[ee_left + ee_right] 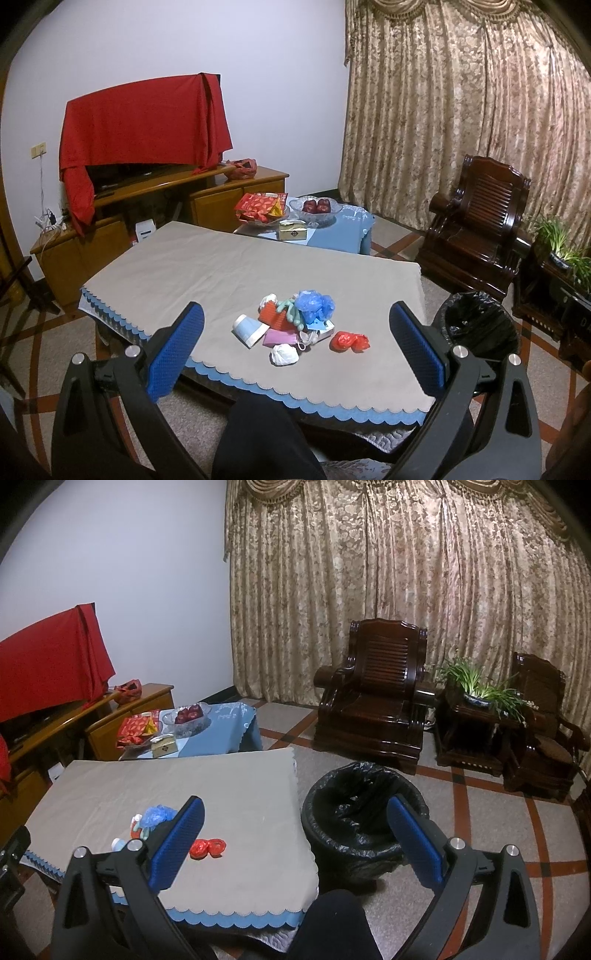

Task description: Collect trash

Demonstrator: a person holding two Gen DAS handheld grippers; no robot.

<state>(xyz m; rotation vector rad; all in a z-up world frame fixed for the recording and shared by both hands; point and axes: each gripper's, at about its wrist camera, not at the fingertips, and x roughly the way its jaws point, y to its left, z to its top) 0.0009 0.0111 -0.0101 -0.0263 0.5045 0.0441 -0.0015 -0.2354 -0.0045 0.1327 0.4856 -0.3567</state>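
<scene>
Both the left gripper (295, 332) and right gripper (295, 829) are hovering with jaws apart and empty, so collecting is only starting: the trash pile (295, 321) is sitting near the table's (207, 266) front edge (bin (364, 821) beside its right corner), awaiting a first pinch.

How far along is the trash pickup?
Nothing visibly done: the black-lined bin looks empty inside, as far as its dark liner shows. Nothing in hand: left tongs and right tongs are open. Left: the whole trash pile and red wrapper on the table.
</scene>
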